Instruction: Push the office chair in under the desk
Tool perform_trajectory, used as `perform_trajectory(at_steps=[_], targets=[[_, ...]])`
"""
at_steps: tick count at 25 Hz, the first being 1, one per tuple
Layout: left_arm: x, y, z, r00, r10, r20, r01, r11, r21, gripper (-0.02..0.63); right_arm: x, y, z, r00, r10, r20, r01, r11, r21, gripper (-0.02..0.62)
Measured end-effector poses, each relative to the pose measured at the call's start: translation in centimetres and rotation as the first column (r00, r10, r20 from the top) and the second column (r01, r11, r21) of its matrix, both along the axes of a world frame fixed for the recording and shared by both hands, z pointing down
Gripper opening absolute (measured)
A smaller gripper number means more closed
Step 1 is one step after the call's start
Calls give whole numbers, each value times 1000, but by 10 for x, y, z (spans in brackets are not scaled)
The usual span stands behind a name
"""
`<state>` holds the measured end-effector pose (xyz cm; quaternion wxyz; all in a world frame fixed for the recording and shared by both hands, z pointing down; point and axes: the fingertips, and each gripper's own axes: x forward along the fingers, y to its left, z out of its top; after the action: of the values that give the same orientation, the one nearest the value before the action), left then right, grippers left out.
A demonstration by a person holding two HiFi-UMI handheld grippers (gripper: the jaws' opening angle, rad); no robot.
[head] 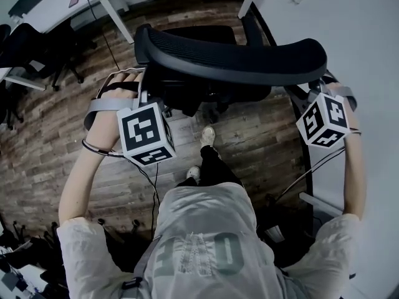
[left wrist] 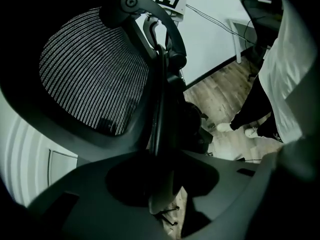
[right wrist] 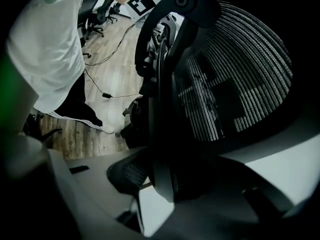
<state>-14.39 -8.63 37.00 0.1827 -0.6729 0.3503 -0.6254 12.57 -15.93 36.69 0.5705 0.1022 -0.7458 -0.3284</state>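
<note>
Both claws were closed on the office chair [head: 230,58]. The left claw [left wrist: 161,184] pinched the side rim of its mesh backrest at 9 o'clock in the head view, and the right claw [right wrist: 162,184] pinched the opposite rim at 3 o'clock. That chair stood on the wood floor [head: 56,142] at 12 o'clock from the person. The white worktop [head: 355,23] lay just beside it at 2 o'clock. A shoe [head: 207,136] was at 6 o'clock from the seat.
</note>
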Motion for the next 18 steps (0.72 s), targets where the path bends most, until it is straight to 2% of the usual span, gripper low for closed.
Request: perform_trajectory(at_steps=[7, 18], targets=[[-21, -83, -4, 1000, -12, -3, 12, 1000, 9, 163, -22, -84, -5, 999, -14, 40, 14, 1000, -8, 124], [-42, -236, 0, 999, -48, 17, 48, 999, 5, 163, -45, -246, -1, 998, -60, 16, 60, 998, 1, 126]])
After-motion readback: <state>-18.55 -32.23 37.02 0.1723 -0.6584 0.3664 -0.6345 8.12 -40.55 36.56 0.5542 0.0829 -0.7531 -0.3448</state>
